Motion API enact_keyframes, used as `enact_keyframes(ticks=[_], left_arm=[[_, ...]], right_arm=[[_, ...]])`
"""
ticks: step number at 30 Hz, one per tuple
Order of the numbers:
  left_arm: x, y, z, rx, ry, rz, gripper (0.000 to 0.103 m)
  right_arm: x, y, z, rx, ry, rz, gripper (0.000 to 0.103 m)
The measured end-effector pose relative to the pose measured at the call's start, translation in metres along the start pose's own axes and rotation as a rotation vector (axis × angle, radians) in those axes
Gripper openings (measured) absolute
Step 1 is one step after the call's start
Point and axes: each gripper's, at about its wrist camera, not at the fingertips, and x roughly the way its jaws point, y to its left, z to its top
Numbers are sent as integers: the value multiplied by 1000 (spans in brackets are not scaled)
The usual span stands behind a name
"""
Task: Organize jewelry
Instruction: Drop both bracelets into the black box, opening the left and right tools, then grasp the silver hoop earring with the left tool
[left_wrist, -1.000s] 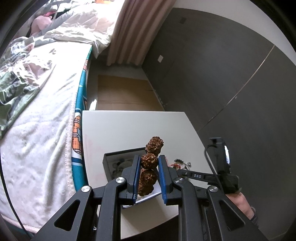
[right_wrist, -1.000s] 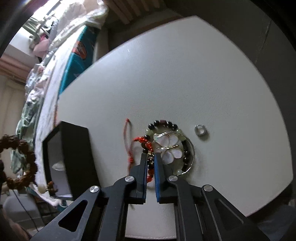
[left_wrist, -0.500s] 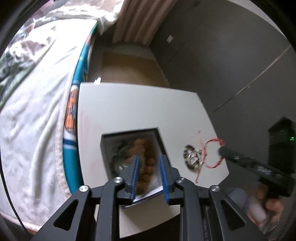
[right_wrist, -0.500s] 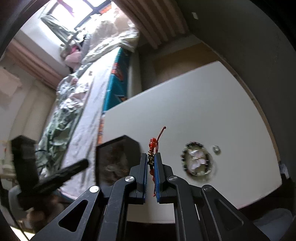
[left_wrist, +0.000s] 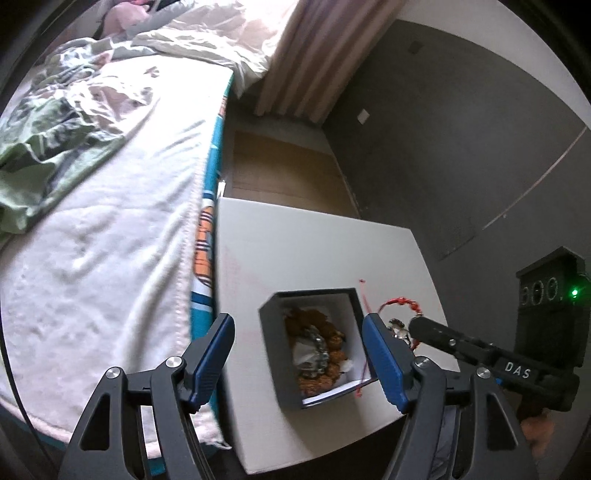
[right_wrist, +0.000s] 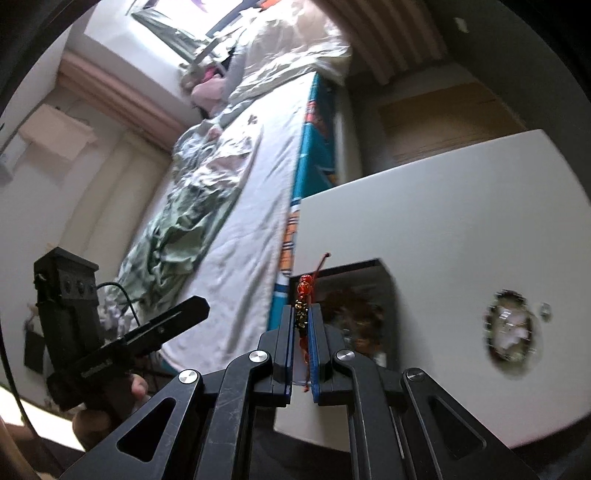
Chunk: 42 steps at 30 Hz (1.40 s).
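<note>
Beside a rumpled white-sheeted bed (left_wrist: 110, 229), a pale square counter (left_wrist: 295, 251) carries an open dark square jewelry box with white lining (left_wrist: 314, 343). Left gripper (left_wrist: 299, 354): fingers spread wide and empty, the box between and beyond them, a brown knobbly-bead bracelet (left_wrist: 325, 332) coiled inside. Right gripper (right_wrist: 300, 332): fingers pressed together on a red corded bracelet with red and gold beads (right_wrist: 304, 295), which hangs above the box's near rim. Likely handling: light, limp, its thin cord apt to slip and its loose ends to snag on the box wall; the beaded section gives the firmest hold. Right of these fingers, a round dark-beaded bracelet with pale shell flower (right_wrist: 511, 328) and a small silver ring (right_wrist: 545, 308) lie on the counter.
</note>
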Motion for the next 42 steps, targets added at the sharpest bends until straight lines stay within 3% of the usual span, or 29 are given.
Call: enact_keyframes(ticks=[1, 2, 3, 4, 11, 14, 26, 32, 42], left_arm=[[-2, 2, 0, -4, -1, 2, 72], [-3, 4, 0, -9, -2, 4, 72], [-5, 6, 0, -11, -2, 5, 72], [-6, 6, 0, -12, -3, 6, 72], [-8, -7, -7, -2, -11, -17, 78], [-7, -20, -10, 23, -7, -23, 79], [5, -79, -20, 115, 10, -28, 79], [35, -113, -25, 170, 44, -23, 79], [110, -169, -46, 284, 178, 0, 79]], right_arm=[[5, -3, 0, 16, 16, -39, 24], [5, -6, -1, 27, 11, -53, 45], [1, -9, -3, 37, -12, -67, 58], [-6, -11, -5, 35, -34, -77, 61], [-52, -29, -11, 22, -102, -133, 63], [-75, -37, -15, 27, -146, -155, 73], [-129, -95, -36, 99, -238, -172, 74], [-131, -131, -50, 186, -226, -159, 74], [-145, -176, -62, 270, -227, -173, 74]])
